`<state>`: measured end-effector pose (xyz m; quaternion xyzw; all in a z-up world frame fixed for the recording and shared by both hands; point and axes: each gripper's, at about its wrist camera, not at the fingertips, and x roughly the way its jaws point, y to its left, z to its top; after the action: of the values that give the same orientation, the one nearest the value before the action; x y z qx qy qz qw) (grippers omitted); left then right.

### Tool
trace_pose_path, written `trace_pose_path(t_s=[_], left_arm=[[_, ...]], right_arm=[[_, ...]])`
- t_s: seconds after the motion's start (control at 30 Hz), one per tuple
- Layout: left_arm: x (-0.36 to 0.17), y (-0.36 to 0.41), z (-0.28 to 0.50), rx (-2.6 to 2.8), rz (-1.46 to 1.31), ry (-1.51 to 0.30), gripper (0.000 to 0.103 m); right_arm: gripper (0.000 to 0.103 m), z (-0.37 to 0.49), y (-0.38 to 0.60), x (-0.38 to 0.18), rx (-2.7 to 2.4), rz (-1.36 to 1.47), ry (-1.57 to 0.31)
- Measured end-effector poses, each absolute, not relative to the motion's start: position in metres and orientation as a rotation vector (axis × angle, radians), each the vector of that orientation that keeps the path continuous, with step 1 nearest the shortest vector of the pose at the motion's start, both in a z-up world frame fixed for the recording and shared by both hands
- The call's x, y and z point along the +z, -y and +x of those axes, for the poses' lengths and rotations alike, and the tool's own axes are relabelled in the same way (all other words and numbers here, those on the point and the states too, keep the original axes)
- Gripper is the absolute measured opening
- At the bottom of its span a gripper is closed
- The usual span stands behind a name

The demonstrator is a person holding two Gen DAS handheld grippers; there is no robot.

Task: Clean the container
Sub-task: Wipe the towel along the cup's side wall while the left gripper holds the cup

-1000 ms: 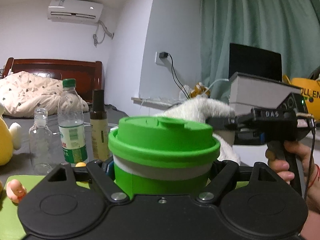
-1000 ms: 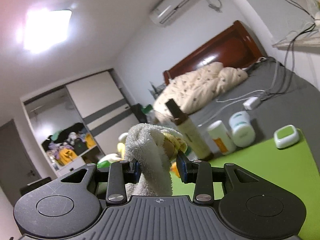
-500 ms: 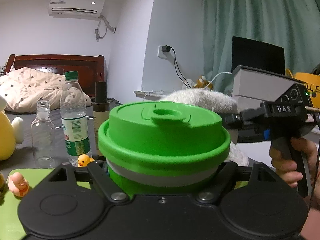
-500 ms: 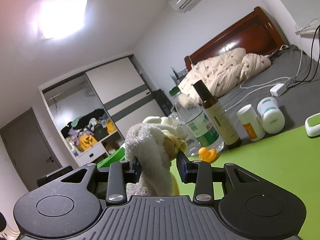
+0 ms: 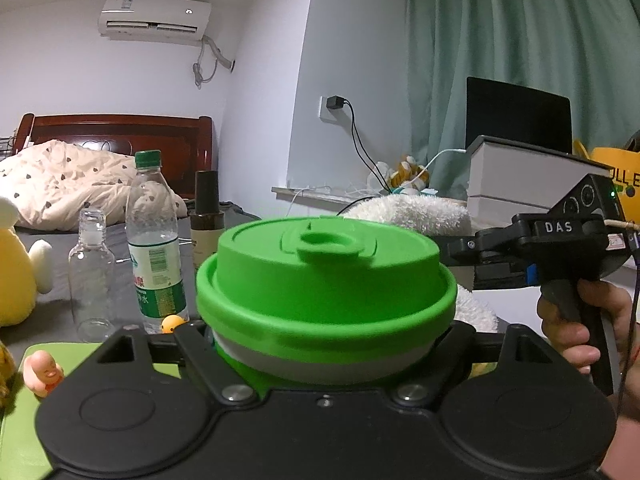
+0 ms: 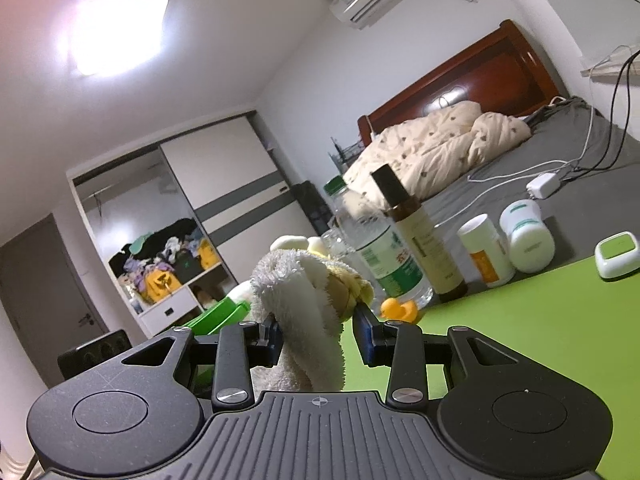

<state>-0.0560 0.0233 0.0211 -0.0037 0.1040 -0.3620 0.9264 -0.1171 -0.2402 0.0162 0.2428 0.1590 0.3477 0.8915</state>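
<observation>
A green lidded container with a white band fills the middle of the left wrist view, tilted toward the camera, and my left gripper is shut on its body. Behind its right side a fluffy white cloth touches it, held by the other gripper, whose handle a hand grips. In the right wrist view my right gripper is shut on that white and yellow cloth. A green edge of the container shows at the left, beyond the cloth.
On the grey surface stand a water bottle, a small clear bottle, a dark pump bottle, two white jars and a small rubber duck. A lime green mat lies below. A bed with a quilt is behind.
The container has tilted so its lid faces the camera more. The right gripper with the cloth has swung, bringing the bottles into its view.
</observation>
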Motion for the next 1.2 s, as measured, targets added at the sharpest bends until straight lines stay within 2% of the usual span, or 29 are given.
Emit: trace_pose_path(t_s=[0.17, 0.3, 0.53, 0.9, 1.13, 1.2], left_arm=[[0.023, -0.027, -0.057, -0.729, -0.025, -0.204, 0.081], [0.027, -0.031, -0.06, -0.718, -0.045, -0.183, 0.092], [0.031, -0.038, -0.066, -0.688, -0.065, -0.16, 0.094], [0.03, -0.043, -0.079, -0.702, -0.064, -0.156, 0.093], [0.031, -0.05, -0.078, -0.716, -0.085, -0.167, 0.082], [0.031, -0.051, -0.077, -0.72, -0.087, -0.169, 0.082]], right_arm=[[0.037, -0.115, 0.245, 0.016, 0.702, 0.507, -0.336], [0.037, -0.114, 0.245, 0.014, 0.694, 0.491, -0.339], [0.037, -0.114, 0.247, 0.016, 0.681, 0.488, -0.353], [0.037, -0.124, 0.253, 0.017, 0.684, 0.474, -0.364], [0.037, -0.13, 0.249, 0.019, 0.722, 0.447, -0.351], [0.037, -0.131, 0.246, 0.02, 0.74, 0.437, -0.352]])
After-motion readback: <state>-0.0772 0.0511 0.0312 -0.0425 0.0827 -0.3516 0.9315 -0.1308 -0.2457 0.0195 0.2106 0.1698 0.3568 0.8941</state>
